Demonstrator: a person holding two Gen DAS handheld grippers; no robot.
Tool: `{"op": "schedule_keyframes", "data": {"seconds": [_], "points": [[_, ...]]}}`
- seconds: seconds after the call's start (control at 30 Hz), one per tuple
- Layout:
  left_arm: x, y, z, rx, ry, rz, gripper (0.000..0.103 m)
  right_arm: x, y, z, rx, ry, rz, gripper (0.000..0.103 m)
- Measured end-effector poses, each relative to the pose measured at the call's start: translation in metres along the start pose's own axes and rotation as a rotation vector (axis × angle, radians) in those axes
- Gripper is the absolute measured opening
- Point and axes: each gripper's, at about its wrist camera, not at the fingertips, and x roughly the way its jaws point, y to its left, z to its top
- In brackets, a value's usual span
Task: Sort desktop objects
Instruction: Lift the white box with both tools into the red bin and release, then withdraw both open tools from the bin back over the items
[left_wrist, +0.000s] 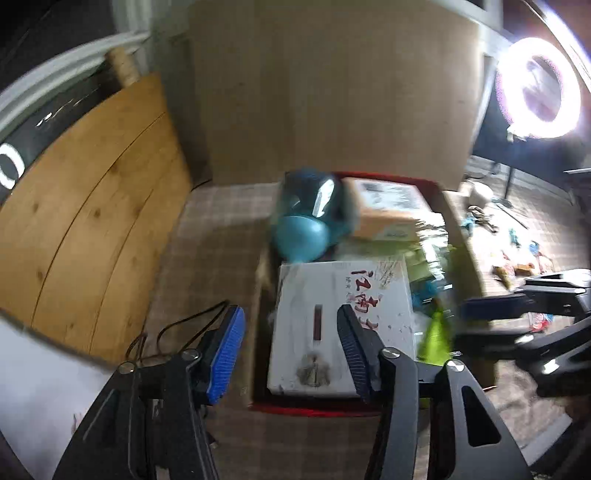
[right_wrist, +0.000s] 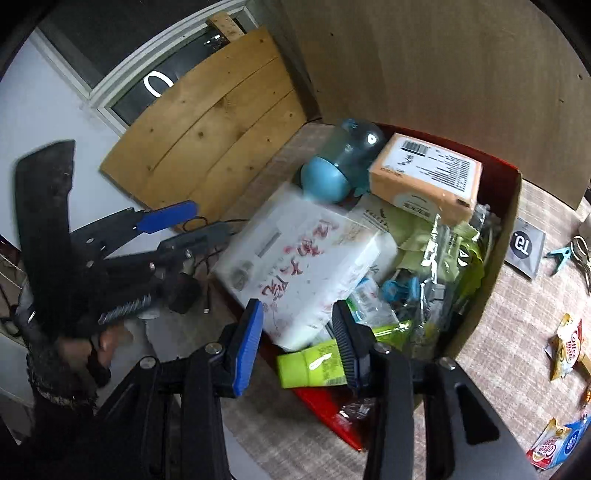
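Observation:
A red cardboard box (right_wrist: 511, 206) stands on the checked tablecloth, full of sorted things: a white box with red characters (right_wrist: 295, 258), a teal bottle (right_wrist: 340, 162), an orange carton (right_wrist: 424, 177), green and silver packets (right_wrist: 443, 251) and a green tube (right_wrist: 314, 365). The same white box (left_wrist: 343, 325), bottle (left_wrist: 310, 218) and carton (left_wrist: 388, 210) show in the left wrist view. My left gripper (left_wrist: 291, 328) is open and empty above the box's near left edge. My right gripper (right_wrist: 297, 325) is open and empty over the box's near corner.
A wooden board (right_wrist: 207, 125) leans at the back left and a large cardboard sheet (right_wrist: 443, 62) stands behind the box. Sachets (right_wrist: 569, 350), a grey packet (right_wrist: 524, 245), a clip and keys lie on the cloth to the right. A ring light (left_wrist: 539, 86) shines at right.

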Motion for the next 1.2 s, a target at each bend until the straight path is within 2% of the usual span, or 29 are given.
{"op": "schedule_keyframes", "data": {"seconds": [0.37, 0.43, 0.5, 0.6, 0.8, 1.0, 1.2], "points": [[-0.027, -0.009, -0.024, -0.080, -0.063, -0.078, 0.050, -0.054, -0.047, -0.026, 0.075, -0.113, -0.099, 0.039], [-0.033, -0.021, -0.024, -0.083, -0.078, -0.089, 0.052, -0.067, -0.049, -0.033, 0.064, -0.129, -0.151, 0.039], [-0.041, -0.038, -0.024, -0.077, -0.098, -0.106, 0.059, -0.082, -0.055, -0.044, 0.073, -0.155, -0.167, 0.039], [-0.055, -0.065, -0.023, -0.048, -0.138, -0.092, 0.067, -0.105, -0.068, -0.062, 0.106, -0.191, -0.194, 0.040], [-0.078, -0.113, -0.018, -0.016, -0.185, -0.116, 0.075, -0.144, -0.097, -0.102, 0.163, -0.237, -0.284, 0.040], [-0.091, -0.140, -0.009, 0.018, -0.211, -0.108, 0.075, -0.190, -0.124, -0.126, 0.249, -0.316, -0.317, 0.040], [-0.105, -0.168, -0.004, 0.039, -0.240, -0.102, 0.076, -0.230, -0.134, -0.138, 0.269, -0.389, -0.341, 0.040]]}}
